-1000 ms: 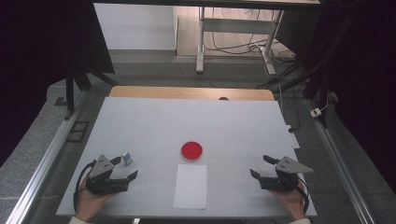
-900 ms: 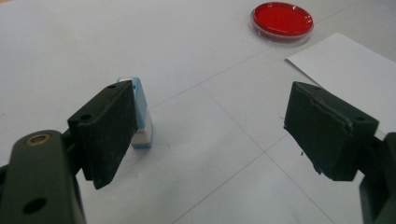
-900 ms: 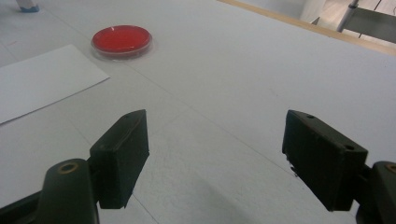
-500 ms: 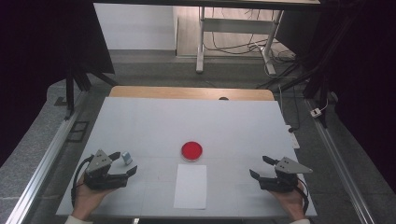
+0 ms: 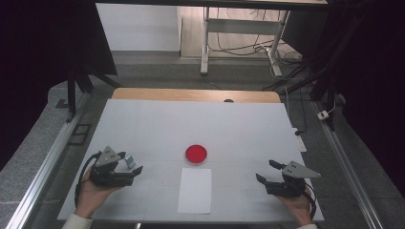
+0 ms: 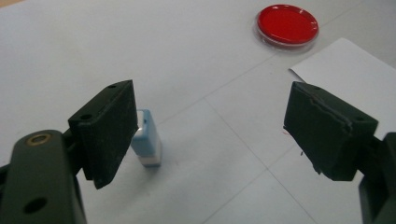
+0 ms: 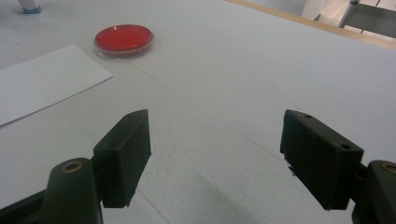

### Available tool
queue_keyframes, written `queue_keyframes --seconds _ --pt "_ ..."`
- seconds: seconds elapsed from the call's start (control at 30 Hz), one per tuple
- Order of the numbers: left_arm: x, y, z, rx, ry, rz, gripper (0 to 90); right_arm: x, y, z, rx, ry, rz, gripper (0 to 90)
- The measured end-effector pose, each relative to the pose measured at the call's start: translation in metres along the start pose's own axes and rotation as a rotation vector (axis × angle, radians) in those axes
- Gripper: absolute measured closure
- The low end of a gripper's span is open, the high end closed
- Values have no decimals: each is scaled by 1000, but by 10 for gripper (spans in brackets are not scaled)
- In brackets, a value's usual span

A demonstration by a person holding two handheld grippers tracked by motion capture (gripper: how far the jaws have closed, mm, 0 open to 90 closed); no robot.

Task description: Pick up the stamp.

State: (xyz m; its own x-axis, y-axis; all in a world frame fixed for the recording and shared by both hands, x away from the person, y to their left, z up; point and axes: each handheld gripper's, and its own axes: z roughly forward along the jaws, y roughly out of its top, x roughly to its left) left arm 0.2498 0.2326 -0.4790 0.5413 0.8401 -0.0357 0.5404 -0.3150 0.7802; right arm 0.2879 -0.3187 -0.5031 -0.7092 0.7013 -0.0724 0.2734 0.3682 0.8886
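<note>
Left gripper point(image 5: 136, 171): you've moved it forward since a second ago; jaws spread.
Blue-white block point(image 6: 147, 138): upright, just beside your left jaw, near the desk's left edge.
Right gripper point(image 5: 265, 171): unmoved, spread.
Paper sheet point(image 5: 195, 190): near edge, centre.
Red dish point(image 5: 196, 153): beyond the sheet.

white table top point(image 5: 157, 124), three things lying on it.

i see a pale surface w/ faint seam lines across it, and a wooden strip point(image 5: 191, 94) along the far edge. a red round dish point(image 5: 196, 153) sits near the middle, flat on the top. just on my side of it lies a white paper sheet point(image 5: 195, 190), long side running toward me, close to the dish but apart from it. over at the left a small blue-and-white block point(image 5: 130, 161) stands upright on the surface, well apart from dish and sheet. near edge of the table runs out of the high view at the btm.
</note>
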Motion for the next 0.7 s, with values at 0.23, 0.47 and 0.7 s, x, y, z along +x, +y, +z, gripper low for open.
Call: queue_keyframes --seconds 0.23,0.47,0.7 --pt "13 15 5 29 7 -1 181 1 -1 -1 5 -3 1 242" --pt "22 26 11 68 6 8 187 2 -1 1 16 -3 -5 245" --pt "29 25 9 77 25 21 211 2 -3 1 25 -4 -7 248"
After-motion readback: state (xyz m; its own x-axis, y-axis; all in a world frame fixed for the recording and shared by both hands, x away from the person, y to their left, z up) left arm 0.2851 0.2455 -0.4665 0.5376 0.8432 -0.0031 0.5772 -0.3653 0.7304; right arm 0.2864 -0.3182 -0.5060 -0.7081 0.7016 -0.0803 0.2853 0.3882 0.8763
